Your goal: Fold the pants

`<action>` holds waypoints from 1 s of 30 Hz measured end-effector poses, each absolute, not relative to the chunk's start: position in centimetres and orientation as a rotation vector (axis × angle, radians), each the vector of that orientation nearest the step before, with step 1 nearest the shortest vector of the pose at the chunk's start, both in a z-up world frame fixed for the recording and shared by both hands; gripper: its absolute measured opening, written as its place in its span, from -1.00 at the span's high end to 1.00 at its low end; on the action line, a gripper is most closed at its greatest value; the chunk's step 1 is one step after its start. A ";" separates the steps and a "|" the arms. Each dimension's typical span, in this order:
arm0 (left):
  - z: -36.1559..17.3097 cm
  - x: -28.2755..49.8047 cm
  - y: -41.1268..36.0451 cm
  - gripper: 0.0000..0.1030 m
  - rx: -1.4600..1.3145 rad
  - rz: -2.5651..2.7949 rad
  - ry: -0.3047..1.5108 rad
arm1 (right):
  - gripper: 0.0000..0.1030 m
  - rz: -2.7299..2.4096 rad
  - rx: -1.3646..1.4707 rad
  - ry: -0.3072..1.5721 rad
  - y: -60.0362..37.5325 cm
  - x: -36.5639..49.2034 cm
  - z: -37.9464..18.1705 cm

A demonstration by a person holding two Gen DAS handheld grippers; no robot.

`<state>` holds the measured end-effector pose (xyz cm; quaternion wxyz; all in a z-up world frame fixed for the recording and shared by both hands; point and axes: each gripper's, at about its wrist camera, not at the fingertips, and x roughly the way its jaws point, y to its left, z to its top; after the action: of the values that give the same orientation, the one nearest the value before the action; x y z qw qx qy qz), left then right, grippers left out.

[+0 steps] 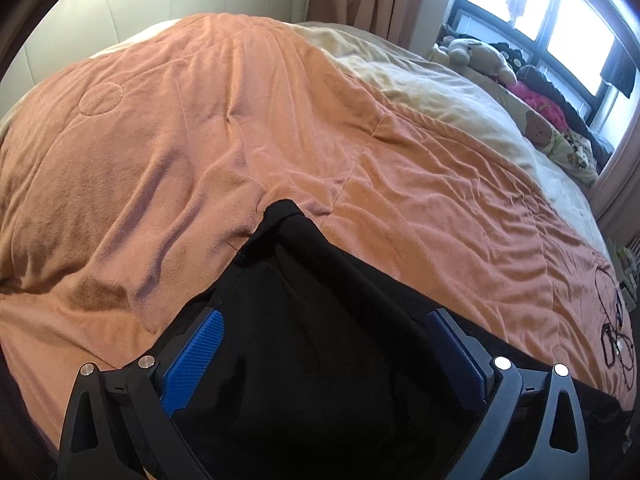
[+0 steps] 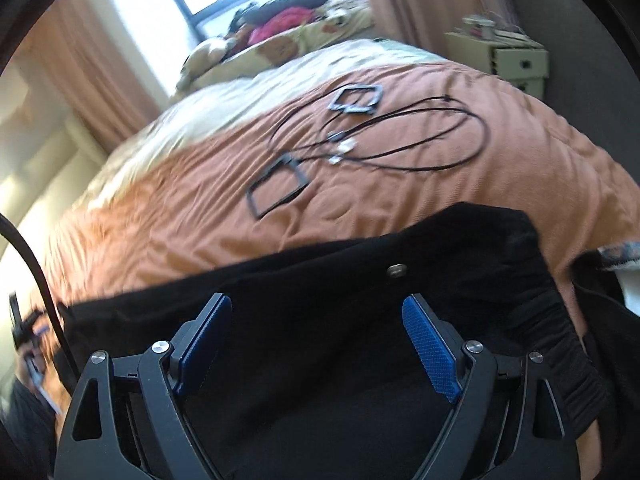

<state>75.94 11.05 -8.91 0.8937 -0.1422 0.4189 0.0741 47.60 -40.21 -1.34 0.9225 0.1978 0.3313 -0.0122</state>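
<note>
Black pants (image 1: 320, 320) lie on the orange bedspread (image 1: 200, 120) at the near edge of the bed. My left gripper (image 1: 326, 320) hangs over the pants with its blue pads (image 1: 196, 352) spread wide; no pad presses on the cloth. One folded corner of the pants (image 1: 286, 210) points toward the headboard. In the right wrist view the pants (image 2: 320, 280) show a small metal button (image 2: 397, 269) and a gathered elastic waistband (image 2: 560, 344) at the right. My right gripper (image 2: 318, 312) stands open above them, blue pads (image 2: 430, 352) apart from the fabric.
Black cables (image 2: 400, 140) and two dark square frames (image 2: 276, 190) lie on the bedspread beyond the pants. Pillows, plush toys and clothes (image 1: 540, 100) pile under the window. A padded headboard (image 1: 180, 0) stands at the far end, a small drawer unit (image 2: 516, 60) beside the bed.
</note>
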 end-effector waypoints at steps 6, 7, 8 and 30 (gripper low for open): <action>-8.9 76.1 9.7 -0.95 -0.299 0.141 0.881 | -0.69 0.158 0.129 0.716 -32.5 50.6 1.1; -8.9 76.1 9.5 -0.93 -0.296 0.145 0.882 | -0.69 0.184 0.074 0.717 -31.2 51.0 1.3; -8.9 76.2 9.2 -0.86 -0.292 0.150 0.881 | -0.69 0.198 0.044 0.719 -30.7 51.3 1.4; -10.7 79.5 8.8 0.95 -0.292 0.231 0.869 | 1.00 0.346 -0.488 0.883 -17.5 61.2 -2.2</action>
<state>79.52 8.79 -10.73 0.8903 -0.1406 0.4186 0.1111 61.20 -17.49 -2.18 0.8611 -0.2324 0.4211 0.1647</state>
